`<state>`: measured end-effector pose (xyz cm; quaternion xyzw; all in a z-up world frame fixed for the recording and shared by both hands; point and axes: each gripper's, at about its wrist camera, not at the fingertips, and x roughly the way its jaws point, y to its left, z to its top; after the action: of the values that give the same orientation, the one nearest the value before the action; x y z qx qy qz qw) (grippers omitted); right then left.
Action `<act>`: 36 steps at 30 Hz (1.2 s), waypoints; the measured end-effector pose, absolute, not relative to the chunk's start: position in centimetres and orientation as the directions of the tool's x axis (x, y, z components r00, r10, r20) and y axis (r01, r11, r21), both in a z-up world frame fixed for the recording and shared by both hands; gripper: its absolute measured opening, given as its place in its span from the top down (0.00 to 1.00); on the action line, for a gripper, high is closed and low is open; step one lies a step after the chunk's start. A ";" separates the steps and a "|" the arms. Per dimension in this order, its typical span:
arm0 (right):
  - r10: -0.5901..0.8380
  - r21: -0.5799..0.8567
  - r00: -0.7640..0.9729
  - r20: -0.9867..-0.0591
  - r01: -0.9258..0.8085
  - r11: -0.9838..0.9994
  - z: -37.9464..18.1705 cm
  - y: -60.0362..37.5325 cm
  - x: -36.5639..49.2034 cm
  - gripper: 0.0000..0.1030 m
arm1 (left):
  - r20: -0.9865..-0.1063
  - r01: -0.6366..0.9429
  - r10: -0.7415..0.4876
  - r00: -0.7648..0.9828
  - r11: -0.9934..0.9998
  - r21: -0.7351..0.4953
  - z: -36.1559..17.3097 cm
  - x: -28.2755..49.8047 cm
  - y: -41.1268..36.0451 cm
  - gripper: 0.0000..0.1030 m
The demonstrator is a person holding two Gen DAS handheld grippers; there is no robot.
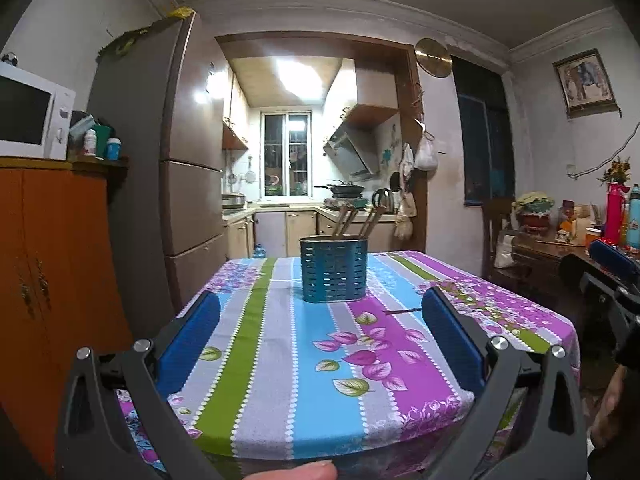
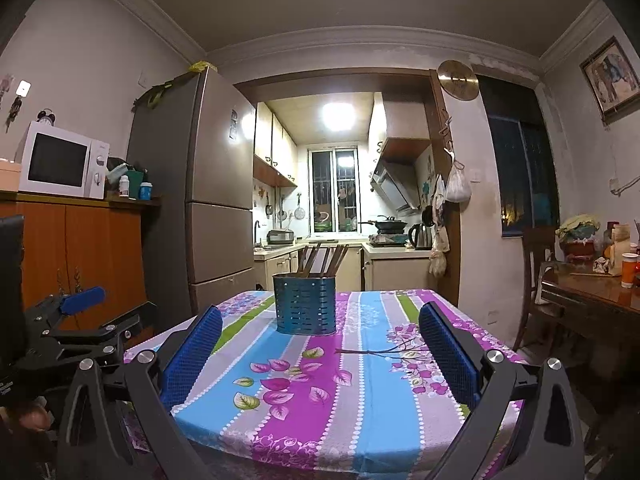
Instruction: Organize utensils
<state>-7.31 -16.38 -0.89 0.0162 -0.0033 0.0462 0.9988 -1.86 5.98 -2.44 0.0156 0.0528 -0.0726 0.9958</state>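
A blue perforated utensil holder (image 1: 333,271) stands on the far part of the table with the striped floral cloth (image 1: 280,360). Several brown wooden utensil handles (image 1: 360,222) stick up out of it. It also shows in the right wrist view (image 2: 305,305), with the handles (image 2: 320,260) above its rim. My left gripper (image 1: 320,312) is open and empty, above the near part of the table. My right gripper (image 2: 320,324) is open and empty too, to the right of the left one. A thin dark stick (image 1: 402,312) seems to lie on the cloth right of the holder.
A grey fridge (image 1: 160,184) and an orange cabinet (image 1: 52,272) with a microwave (image 1: 32,120) stand to the left. A dark wooden side table (image 2: 592,300) with bottles and a chair (image 2: 536,272) stand to the right. The kitchen lies beyond the table.
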 end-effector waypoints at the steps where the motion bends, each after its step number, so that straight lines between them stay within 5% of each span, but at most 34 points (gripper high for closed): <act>1: 0.092 0.033 0.996 0.007 -0.092 0.995 -0.9 -16.4 -7.3 0.04 | -0.106 0.140 -0.137 0.985 0.990 0.024 -2.4 -2.0 5.9 0.05; 36: 0.107 0.027 0.994 0.000 -0.107 0.994 -0.7 -17.6 -6.9 0.04 | -0.116 0.071 -0.064 0.991 0.996 0.061 -2.6 -3.1 4.1 0.05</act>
<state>-6.93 -17.61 -0.68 0.0136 0.0009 0.0538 0.9985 -3.12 4.14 -2.58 0.0323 0.0573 -0.0337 0.9973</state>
